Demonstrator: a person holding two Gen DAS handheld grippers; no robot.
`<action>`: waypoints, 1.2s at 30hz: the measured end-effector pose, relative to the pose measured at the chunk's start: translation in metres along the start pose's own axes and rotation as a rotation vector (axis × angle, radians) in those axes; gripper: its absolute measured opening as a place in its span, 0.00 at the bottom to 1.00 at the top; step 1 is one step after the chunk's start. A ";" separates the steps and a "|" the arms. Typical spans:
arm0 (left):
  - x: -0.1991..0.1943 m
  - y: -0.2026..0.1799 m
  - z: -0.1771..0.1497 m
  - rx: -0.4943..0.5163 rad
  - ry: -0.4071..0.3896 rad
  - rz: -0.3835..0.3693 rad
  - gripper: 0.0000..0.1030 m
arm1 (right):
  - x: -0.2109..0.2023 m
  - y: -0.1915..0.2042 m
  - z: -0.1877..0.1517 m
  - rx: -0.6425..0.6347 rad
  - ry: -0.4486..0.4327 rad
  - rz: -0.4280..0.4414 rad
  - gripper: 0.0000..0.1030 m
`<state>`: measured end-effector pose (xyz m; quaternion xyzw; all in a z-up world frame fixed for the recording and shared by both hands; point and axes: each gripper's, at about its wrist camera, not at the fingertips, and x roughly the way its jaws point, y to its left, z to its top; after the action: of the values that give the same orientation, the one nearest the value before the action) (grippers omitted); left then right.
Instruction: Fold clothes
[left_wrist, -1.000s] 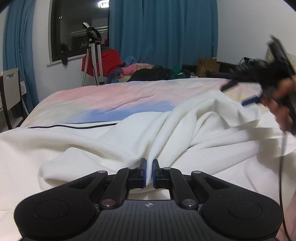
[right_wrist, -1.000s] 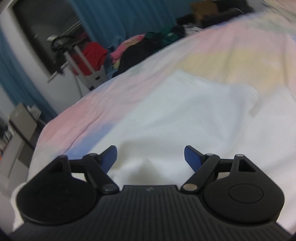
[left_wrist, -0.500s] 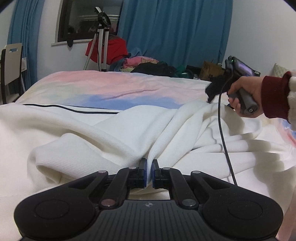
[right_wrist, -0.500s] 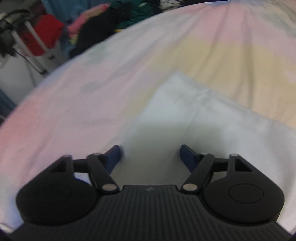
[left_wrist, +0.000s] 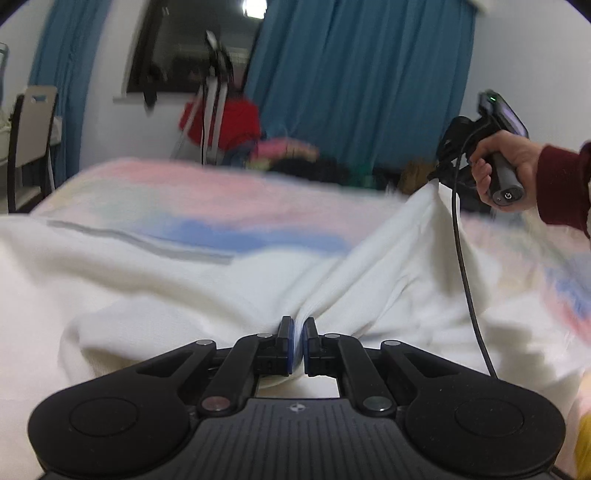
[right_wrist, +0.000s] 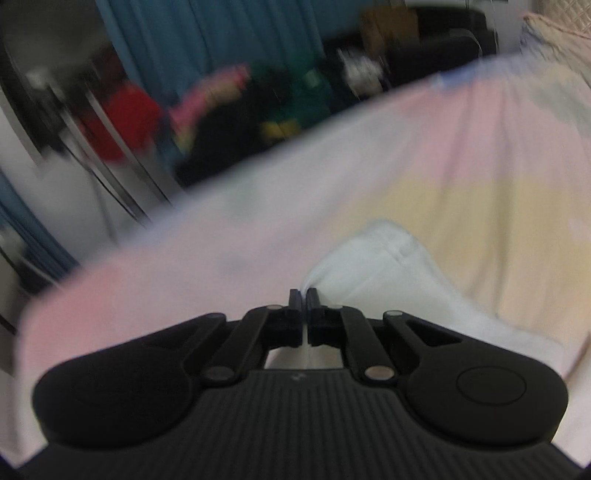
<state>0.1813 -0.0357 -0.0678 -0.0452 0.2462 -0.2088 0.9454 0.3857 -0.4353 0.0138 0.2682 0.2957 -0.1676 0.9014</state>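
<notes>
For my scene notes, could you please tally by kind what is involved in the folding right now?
Grippers: 2, left gripper and right gripper, each shut on the fabric
White garment: 1
Pastel bedspread: 1
Hand in view: 1
Total: 5

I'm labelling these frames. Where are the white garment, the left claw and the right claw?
white garment (left_wrist: 388, 258), left wrist view, on the raised fold.
left claw (left_wrist: 298, 328), left wrist view, between its fingertips, shut on the cloth.
right claw (right_wrist: 303, 298), right wrist view, between its fingertips, gripping the cloth corner.

Blk claw (left_wrist: 298, 338), blue pads, maroon sleeve (left_wrist: 563, 184)
</notes>
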 end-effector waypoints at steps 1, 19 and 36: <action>-0.005 -0.003 0.003 0.002 -0.032 0.004 0.05 | -0.018 0.002 0.009 0.018 -0.050 0.049 0.05; -0.008 -0.049 -0.044 0.235 0.047 0.068 0.12 | -0.090 -0.247 -0.163 0.589 0.008 -0.066 0.08; 0.043 -0.069 0.053 0.146 0.124 -0.212 0.82 | -0.147 -0.192 -0.191 0.565 -0.220 -0.070 0.71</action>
<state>0.2155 -0.1175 -0.0282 0.0107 0.2821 -0.3270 0.9019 0.0997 -0.4564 -0.0984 0.4781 0.1472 -0.3022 0.8114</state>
